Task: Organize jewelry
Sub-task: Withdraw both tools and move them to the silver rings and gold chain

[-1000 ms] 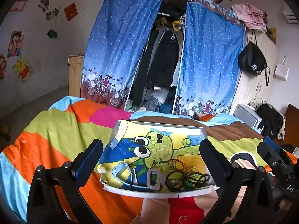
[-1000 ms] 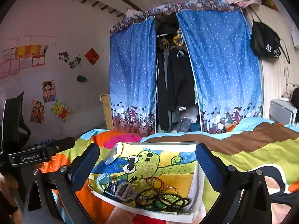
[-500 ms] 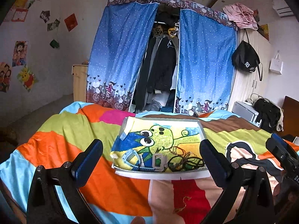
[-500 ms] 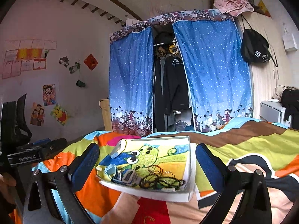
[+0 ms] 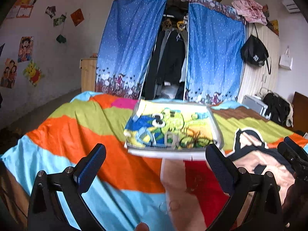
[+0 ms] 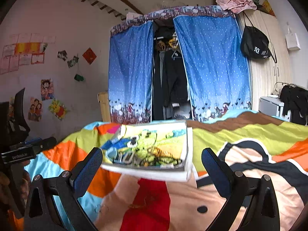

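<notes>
A white shallow box (image 5: 165,152) lined with a green cartoon drawing lies on the bright bedspread (image 5: 80,127). A blurred pile of jewelry (image 5: 173,137) lies along its near edge: a watch, dark bead strings and orange rings. It also shows in the right wrist view (image 6: 154,174), jewelry (image 6: 146,157) in front. My left gripper (image 5: 156,170) is open and empty, back from the box. My right gripper (image 6: 152,169) is open and empty, in front of the box. Each gripper shows at the edge of the other's view.
Blue curtains (image 5: 213,57) frame an open wardrobe behind the bed. A wooden cabinet (image 5: 87,73) stands at the left wall. A black bag (image 5: 254,53) hangs on the right wardrobe. The bedspread reaches wide on both sides of the box.
Both grippers have pulled back and up from the box, which now looks smaller and farther. More of the bedspread shows in front. Both grippers stay open.
</notes>
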Demonstrator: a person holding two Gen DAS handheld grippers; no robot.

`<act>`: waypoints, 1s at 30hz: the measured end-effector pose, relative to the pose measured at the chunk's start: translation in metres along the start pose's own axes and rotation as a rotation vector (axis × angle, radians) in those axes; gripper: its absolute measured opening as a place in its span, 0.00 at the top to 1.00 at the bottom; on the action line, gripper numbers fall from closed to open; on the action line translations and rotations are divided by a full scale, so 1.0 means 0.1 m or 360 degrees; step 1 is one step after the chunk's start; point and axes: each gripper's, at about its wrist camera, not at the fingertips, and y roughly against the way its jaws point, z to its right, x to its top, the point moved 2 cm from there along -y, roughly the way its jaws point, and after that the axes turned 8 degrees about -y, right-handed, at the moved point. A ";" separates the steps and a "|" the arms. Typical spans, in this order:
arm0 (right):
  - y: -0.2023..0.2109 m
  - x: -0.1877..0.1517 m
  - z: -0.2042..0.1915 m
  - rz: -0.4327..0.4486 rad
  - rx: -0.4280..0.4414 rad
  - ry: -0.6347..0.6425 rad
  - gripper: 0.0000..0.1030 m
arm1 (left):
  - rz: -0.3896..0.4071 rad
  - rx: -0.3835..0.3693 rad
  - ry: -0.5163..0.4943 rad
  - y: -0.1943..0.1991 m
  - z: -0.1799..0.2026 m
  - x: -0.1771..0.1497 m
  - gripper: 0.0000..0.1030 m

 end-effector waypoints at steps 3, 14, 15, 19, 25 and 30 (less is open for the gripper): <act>0.00 -0.22 0.00 -0.0077 -0.0026 0.0037 0.00 | -0.0061 0.0000 -0.0001 0.00 0.01 -0.22 0.02; -0.01 -0.75 0.11 -0.0284 -0.0100 -0.0039 0.00 | -0.0265 -0.0005 0.0042 -0.02 0.09 -0.86 0.02; -0.03 -0.81 0.12 -0.0326 -0.0102 -0.0050 0.00 | -0.0286 -0.0009 0.0038 -0.03 0.09 -0.90 0.02; -0.14 -0.97 0.14 -0.0448 -0.0067 -0.0069 0.00 | -0.0417 -0.0053 -0.0004 -0.14 0.14 -1.10 0.02; -0.34 -1.17 0.26 -0.0616 -0.0023 -0.0030 0.00 | -0.0537 -0.0119 -0.0080 -0.36 0.21 -1.27 0.02; -0.50 -1.35 0.36 -0.0729 -0.0028 -0.0026 0.00 | -0.0606 -0.0171 -0.0129 -0.56 0.28 -1.39 0.02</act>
